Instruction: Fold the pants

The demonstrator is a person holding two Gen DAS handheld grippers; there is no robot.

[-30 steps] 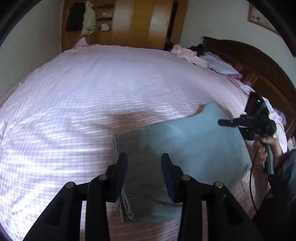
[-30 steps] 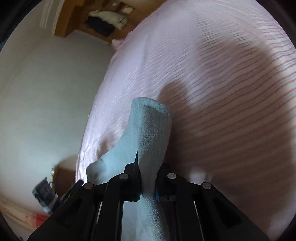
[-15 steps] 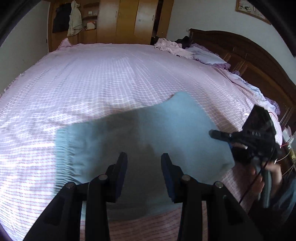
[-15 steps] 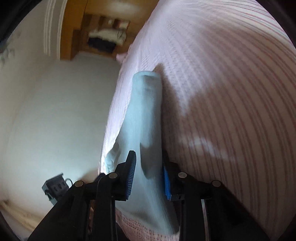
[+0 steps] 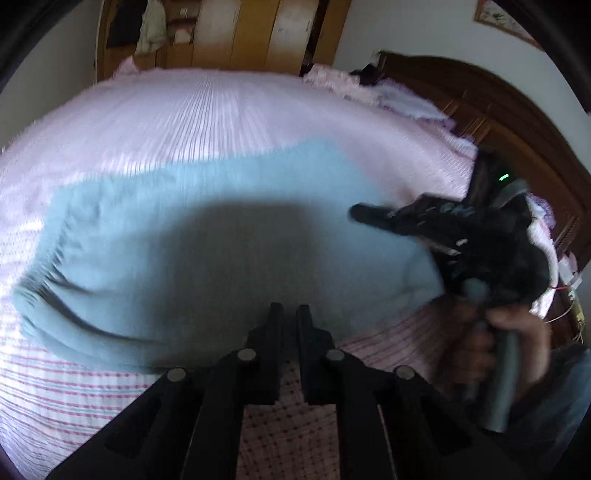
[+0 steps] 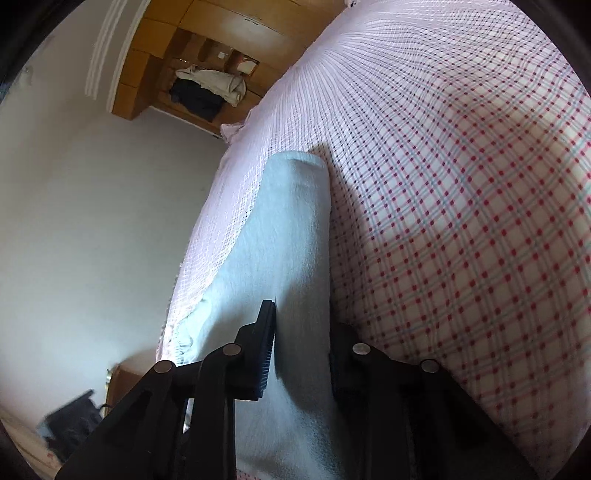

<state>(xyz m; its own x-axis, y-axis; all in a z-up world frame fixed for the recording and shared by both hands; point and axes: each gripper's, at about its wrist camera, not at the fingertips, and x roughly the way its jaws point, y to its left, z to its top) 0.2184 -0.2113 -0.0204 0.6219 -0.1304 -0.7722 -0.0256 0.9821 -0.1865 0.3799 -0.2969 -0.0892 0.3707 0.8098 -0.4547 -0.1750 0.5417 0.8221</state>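
Observation:
Light blue pants (image 5: 207, 236) lie folded flat on the pink checked bed (image 5: 221, 110), waistband at the left. My left gripper (image 5: 290, 314) hovers over the pants' near edge with its jaws nearly together and nothing between them. My right gripper (image 6: 301, 332) is open, its jaws standing on either side of the pants' edge (image 6: 291, 229) without pinching it. The right gripper also shows in the left wrist view (image 5: 369, 214) at the pants' right end, held by a hand.
A dark wooden headboard (image 5: 498, 110) runs along the right. Crumpled pink and white bedding (image 5: 369, 88) lies at the far right of the bed. A wooden wardrobe (image 5: 236, 33) stands behind the bed. A white wall (image 6: 92, 221) is beside the bed.
My right gripper has opened and let go of the pants, which now lie flat. My left gripper has closed its jaws and pulled back toward the near edge.

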